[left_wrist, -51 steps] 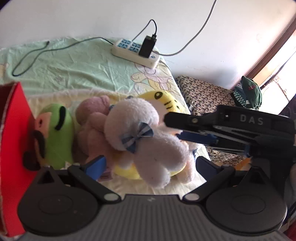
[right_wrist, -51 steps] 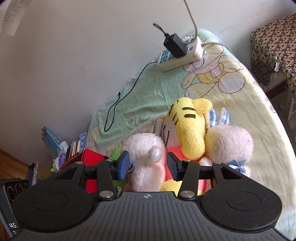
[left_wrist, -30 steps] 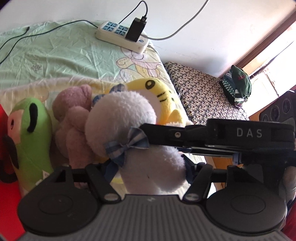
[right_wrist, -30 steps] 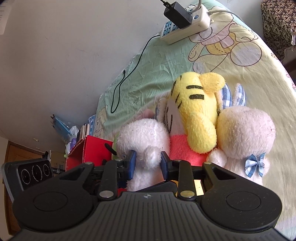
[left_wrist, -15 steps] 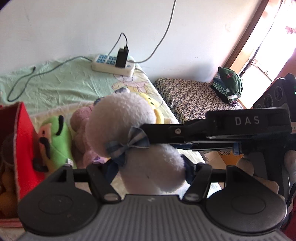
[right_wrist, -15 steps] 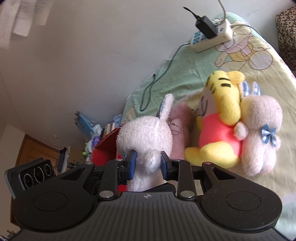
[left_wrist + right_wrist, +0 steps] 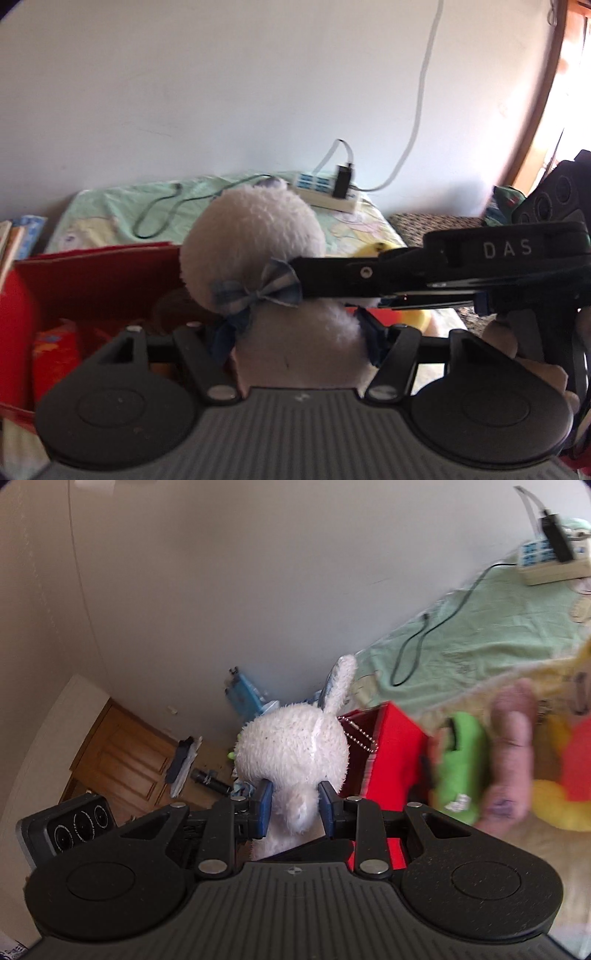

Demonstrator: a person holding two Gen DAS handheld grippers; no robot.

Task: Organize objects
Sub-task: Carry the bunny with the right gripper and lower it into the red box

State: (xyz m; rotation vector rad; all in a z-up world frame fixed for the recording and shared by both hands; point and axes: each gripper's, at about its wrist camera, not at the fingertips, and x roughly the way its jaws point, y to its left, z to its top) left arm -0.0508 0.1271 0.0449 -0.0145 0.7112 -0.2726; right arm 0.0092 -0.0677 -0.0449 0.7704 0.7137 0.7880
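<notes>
Behind everything, a plain pale wall (image 7: 184,92) rose over a bed covered by a mint-green printed sheet (image 7: 110,214), on which a white power strip with a black plug (image 7: 332,192) and a thin dark cable (image 7: 159,210) were laid. A fluffy white plush toy with a blue checked bow (image 7: 255,236) was gripped at its body by the left gripper (image 7: 299,332), whose blue-padded jaws were pressed into the fur from both sides; the toy was held up just above the open red cardboard box (image 7: 92,280), inside which orange contents were dimly seen. The black arm of the other gripper, marked DAS, was seen crossing just in front of the bow.

A white long-eared plush rabbit with a bead chain (image 7: 295,753) was pinched at its lower part by the right gripper (image 7: 293,808), the jaws being narrowed onto the fur. This rabbit was held beside the same red box, seen at (image 7: 391,746). To the right, blurred, a bright green plush toy (image 7: 461,760), a pale pink plush toy (image 7: 509,746) and a yellow plush toy in a red top (image 7: 569,775) were left lying on the bed. Farther off, a brown wooden door (image 7: 118,753) was visible.
</notes>
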